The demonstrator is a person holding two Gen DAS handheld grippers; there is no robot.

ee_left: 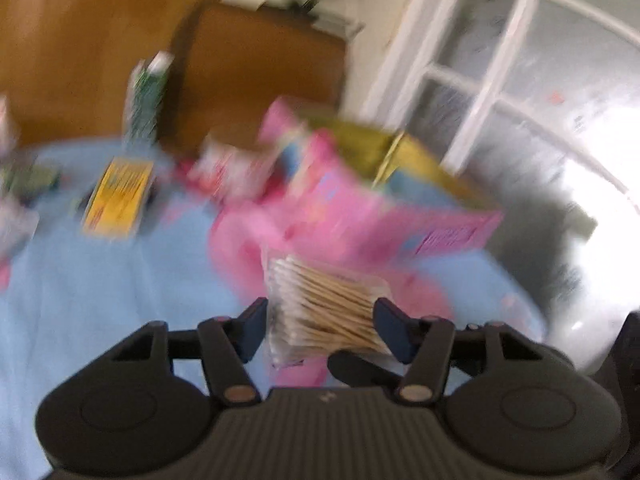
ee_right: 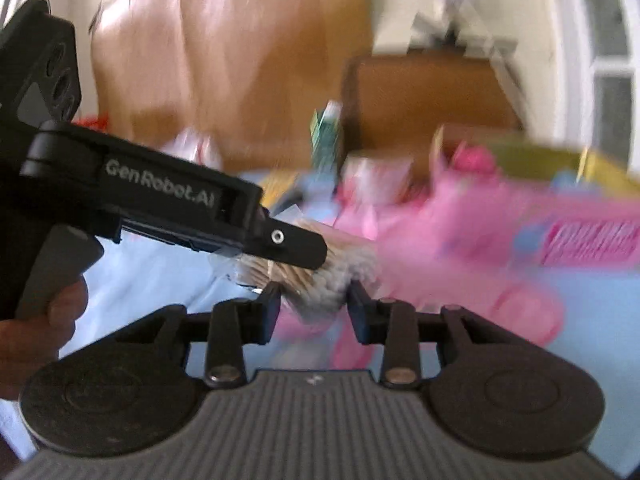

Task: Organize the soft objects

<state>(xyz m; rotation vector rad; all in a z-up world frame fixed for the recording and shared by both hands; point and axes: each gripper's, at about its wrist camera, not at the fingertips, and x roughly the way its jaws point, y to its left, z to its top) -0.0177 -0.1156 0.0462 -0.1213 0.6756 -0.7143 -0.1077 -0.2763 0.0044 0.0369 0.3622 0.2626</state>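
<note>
A clear pack of cotton swabs (ee_left: pixel 324 304) with wooden sticks sits between the fingers of my left gripper (ee_left: pixel 320 330), which is shut on it and holds it above the light blue cloth (ee_left: pixel 100 280). In the right wrist view the same pack (ee_right: pixel 316 280) lies between the fingers of my right gripper (ee_right: pixel 314 308), which close on its cotton end. The left gripper's finger (ee_right: pixel 288 244) crosses over the pack from the left. Both views are blurred.
A pink box (ee_left: pixel 360 216) with a yellow-green inside lies open behind the pack; it also shows in the right wrist view (ee_right: pixel 500 216). A yellow packet (ee_left: pixel 118 200), a green-white carton (ee_left: pixel 146 96) and a red-white packet (ee_left: pixel 228 168) lie on the cloth. A brown wooden chair (ee_left: pixel 256 68) stands beyond.
</note>
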